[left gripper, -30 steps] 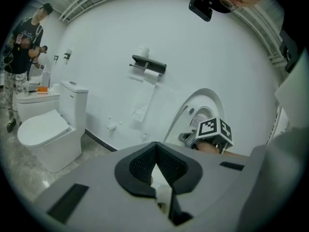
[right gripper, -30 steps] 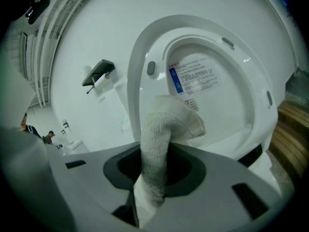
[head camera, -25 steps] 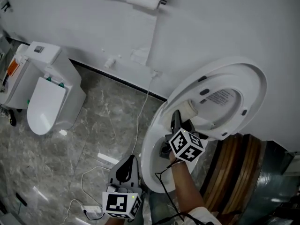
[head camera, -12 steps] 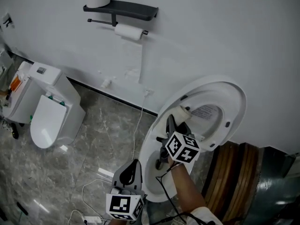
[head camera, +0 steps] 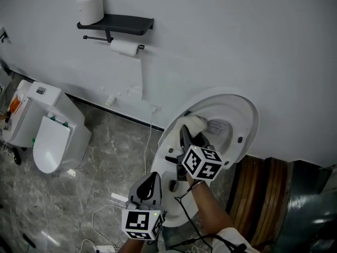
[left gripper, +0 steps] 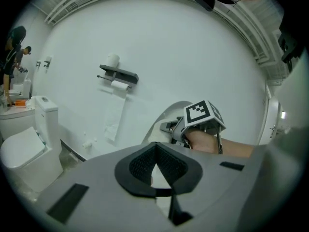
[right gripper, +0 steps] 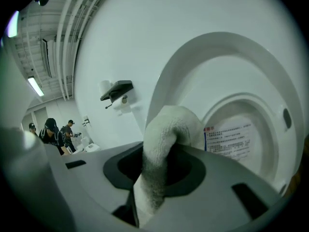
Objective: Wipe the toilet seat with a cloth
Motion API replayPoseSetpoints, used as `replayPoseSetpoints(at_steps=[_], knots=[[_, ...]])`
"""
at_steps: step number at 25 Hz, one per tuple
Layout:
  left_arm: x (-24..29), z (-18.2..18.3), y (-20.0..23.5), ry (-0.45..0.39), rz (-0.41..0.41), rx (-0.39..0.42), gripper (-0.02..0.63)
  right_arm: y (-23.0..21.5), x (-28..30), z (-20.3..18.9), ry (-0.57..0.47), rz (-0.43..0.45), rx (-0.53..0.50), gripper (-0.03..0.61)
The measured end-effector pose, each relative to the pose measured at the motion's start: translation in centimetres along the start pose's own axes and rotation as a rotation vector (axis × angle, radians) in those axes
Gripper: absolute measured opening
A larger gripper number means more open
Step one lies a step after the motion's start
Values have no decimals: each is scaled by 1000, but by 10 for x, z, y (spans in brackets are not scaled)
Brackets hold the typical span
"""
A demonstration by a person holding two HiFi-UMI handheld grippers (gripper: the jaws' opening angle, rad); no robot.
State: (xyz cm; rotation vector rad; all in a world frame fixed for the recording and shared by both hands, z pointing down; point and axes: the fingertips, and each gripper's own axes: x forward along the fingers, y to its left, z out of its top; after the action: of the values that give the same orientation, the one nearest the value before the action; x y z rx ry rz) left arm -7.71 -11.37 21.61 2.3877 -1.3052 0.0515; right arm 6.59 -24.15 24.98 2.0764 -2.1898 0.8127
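Observation:
A white toilet stands against the wall with its seat (head camera: 247, 125) and lid tipped up; the lid's underside bears a printed label (right gripper: 231, 135). The bowl rim (head camera: 162, 165) shows below. My right gripper (head camera: 184, 133) is shut on a white cloth (head camera: 196, 123), held against the upper left of the raised seat ring. In the right gripper view the cloth (right gripper: 169, 124) bulges out between the jaws of the right gripper (right gripper: 157, 166). My left gripper (head camera: 151, 179) hangs lower left of the bowl, shut and holding nothing. Its jaws (left gripper: 155, 149) meet in the left gripper view, with the right gripper (left gripper: 170, 126) beyond.
A second white toilet (head camera: 52, 136) stands at the left. A dark shelf (head camera: 118, 22) on the wall carries a paper roll (head camera: 89, 7), with another roll hanging under it. A white cable (head camera: 105, 215) lies on the marble floor. Brown wooden rings (head camera: 263, 194) sit at the right.
Both grippers have risen. The right gripper has carried the cloth up along the left side of the raised seat. The head view has tilted up, showing the wall shelf.

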Motion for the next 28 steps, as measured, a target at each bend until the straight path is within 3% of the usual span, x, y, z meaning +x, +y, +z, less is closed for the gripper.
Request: replayPoseSetpoints(at_steps=[16, 28], knots=[[44, 8, -80, 26, -110, 20, -3, -67, -32, 74, -86, -7, 78, 101], [66, 5, -122, 47, -169, 48, -3, -141, -78, 90, -159, -87, 185, 103]])
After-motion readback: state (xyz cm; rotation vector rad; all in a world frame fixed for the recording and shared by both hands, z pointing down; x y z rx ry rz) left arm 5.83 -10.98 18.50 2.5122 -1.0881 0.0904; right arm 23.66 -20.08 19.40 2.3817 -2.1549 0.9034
